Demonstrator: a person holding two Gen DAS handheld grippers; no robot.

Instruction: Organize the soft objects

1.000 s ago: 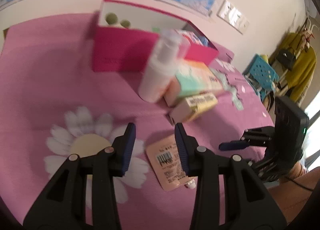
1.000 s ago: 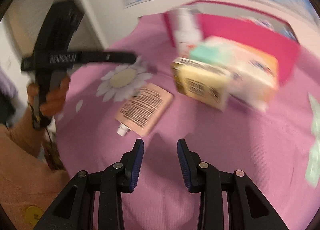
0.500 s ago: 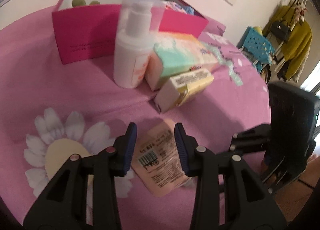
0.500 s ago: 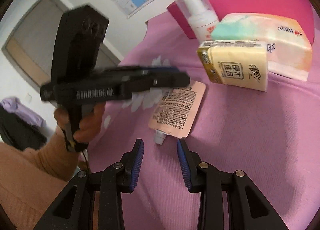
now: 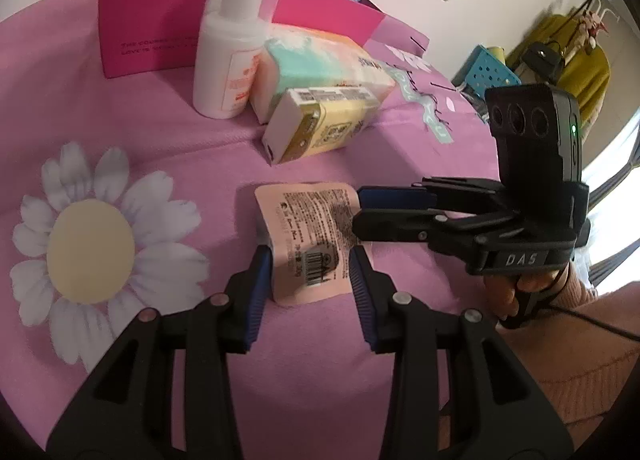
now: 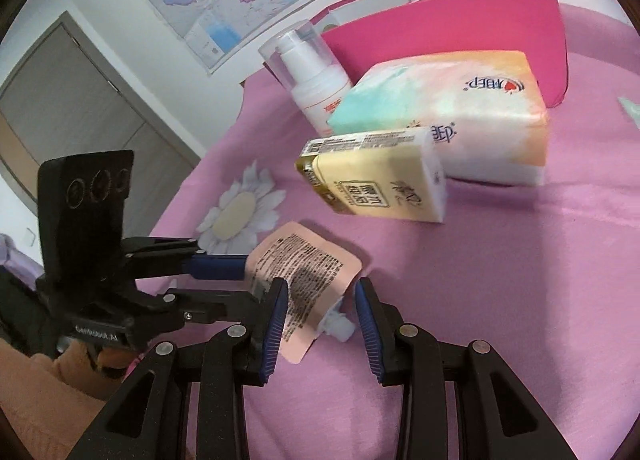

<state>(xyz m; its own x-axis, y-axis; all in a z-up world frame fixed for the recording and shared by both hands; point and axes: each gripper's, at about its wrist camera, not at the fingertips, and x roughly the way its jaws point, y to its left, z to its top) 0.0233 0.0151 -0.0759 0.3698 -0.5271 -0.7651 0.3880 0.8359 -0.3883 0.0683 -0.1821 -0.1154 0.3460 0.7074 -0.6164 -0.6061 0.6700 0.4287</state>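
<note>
On the pink bedspread, both grippers, left and right, straddle the pouch, spread.

At right in the left wrist view, the right gripper body bears a white label reading "DAS". The pink pouch carries a barcode; its fine print is illegible. The pink box shows "LOVE'S", the rest blurred.

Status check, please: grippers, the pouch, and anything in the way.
Both grippers open: left gripper and right gripper straddle the pouch. Pouch flat on pink cloth, not lifted. Yellow tissue pack close behind.
</note>
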